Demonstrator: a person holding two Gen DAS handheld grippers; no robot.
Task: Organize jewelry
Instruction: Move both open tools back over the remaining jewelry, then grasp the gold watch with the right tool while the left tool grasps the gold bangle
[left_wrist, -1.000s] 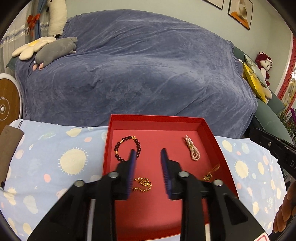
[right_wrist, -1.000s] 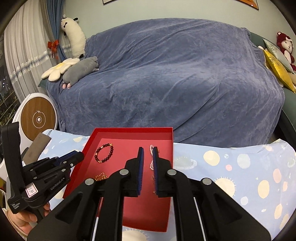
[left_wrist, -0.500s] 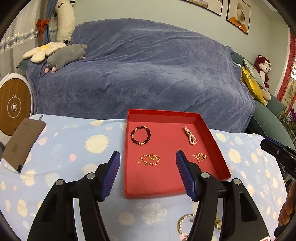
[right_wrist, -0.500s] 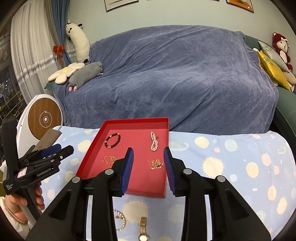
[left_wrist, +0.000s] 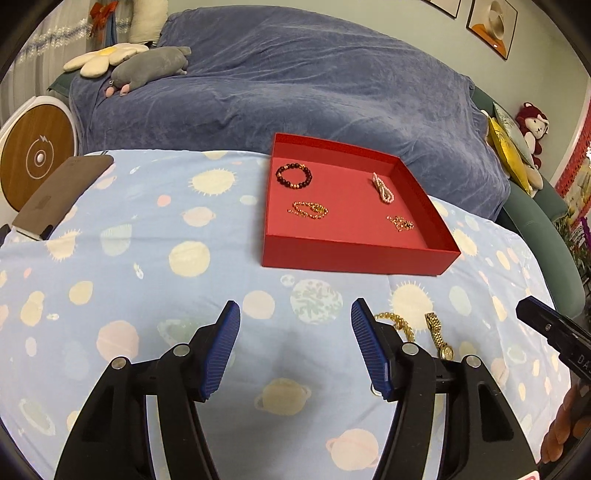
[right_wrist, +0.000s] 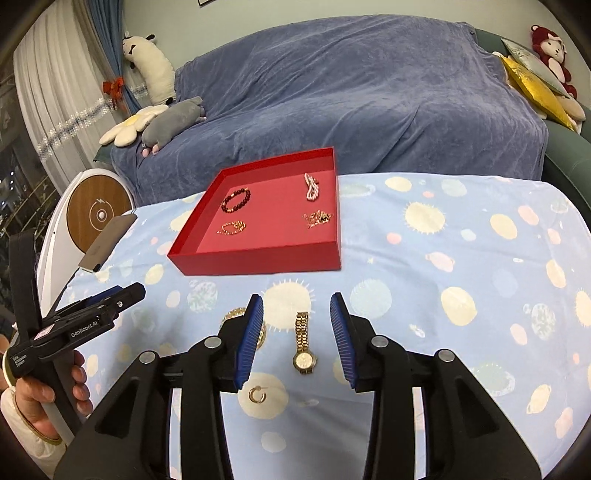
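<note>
Soft, even indoor light is falling across both views, throwing only faint shadows on the tablecloth (left_wrist: 147, 258) under the gripper fingers. Nothing is glaring. Fisheye distortion is bending the sofa (right_wrist: 369, 92) and darkening every corner into black vignette. The centre is staying sharp; the rims are smearing slightly.

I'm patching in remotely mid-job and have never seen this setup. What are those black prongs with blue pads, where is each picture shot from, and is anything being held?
No robot here: a person holds a hand-held gripper in each hand, each with a fisheye camera looking along its fingers. One picture is from the left hand-held gripper, the other from the right hand-held gripper. Both are open and hold nothing; the right one's jaws have just been opening.

On the planet-print cloth sits a red tray holding a dark bead bracelet, a pearl strand and two gold chains. Still loose on the cloth are a gold watch, between the right fingers but untouched, a gold hoop earring and a gold bracelet.
</note>
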